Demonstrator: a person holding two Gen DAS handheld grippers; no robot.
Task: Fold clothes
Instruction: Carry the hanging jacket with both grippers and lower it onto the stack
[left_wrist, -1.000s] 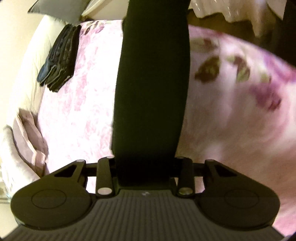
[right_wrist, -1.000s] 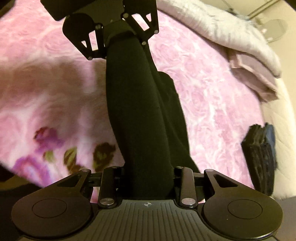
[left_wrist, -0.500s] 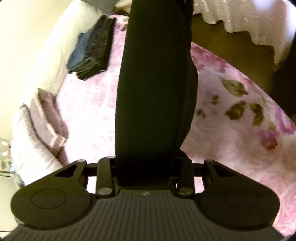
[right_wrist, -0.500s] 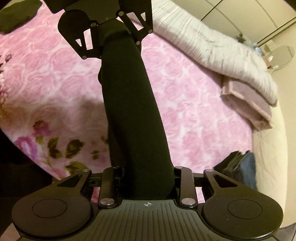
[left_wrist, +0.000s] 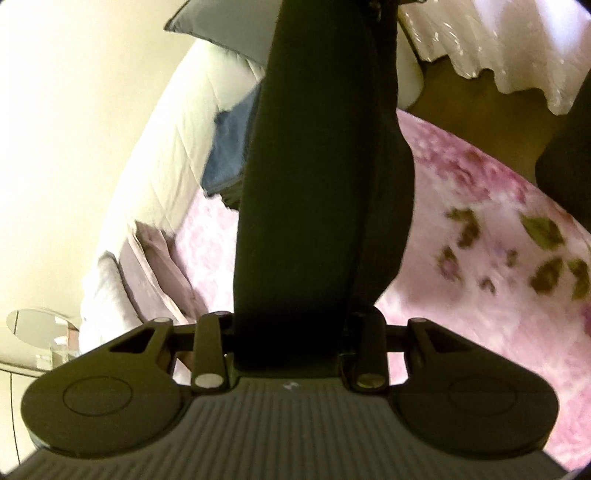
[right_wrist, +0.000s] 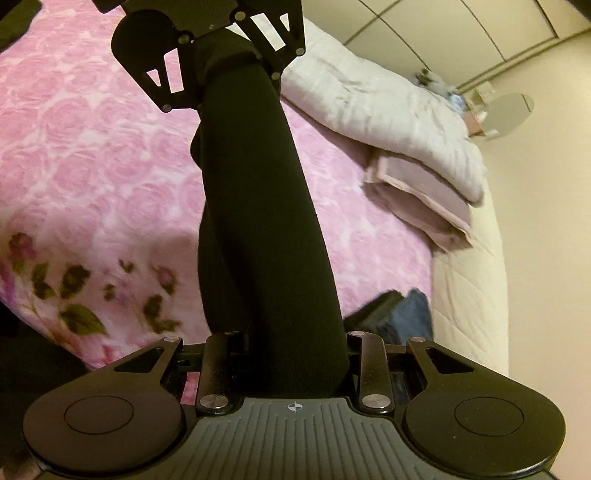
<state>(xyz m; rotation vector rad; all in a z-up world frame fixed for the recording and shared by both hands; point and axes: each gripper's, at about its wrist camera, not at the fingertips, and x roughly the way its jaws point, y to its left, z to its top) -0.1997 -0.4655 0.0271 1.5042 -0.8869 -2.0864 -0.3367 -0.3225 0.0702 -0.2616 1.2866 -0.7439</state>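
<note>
Right wrist view: black garment (right_wrist: 266, 236) stretched in the air above the pink blanket (right_wrist: 92, 155), left gripper (right_wrist: 221, 62) and right gripper (right_wrist: 291, 369) each clamped on an end; folded dark stack (right_wrist: 399, 314) lies right; this piece unfinished.

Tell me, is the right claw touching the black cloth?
Touching. The right wrist view shows the black cloth running straight into the right claw, pinched there.
</note>
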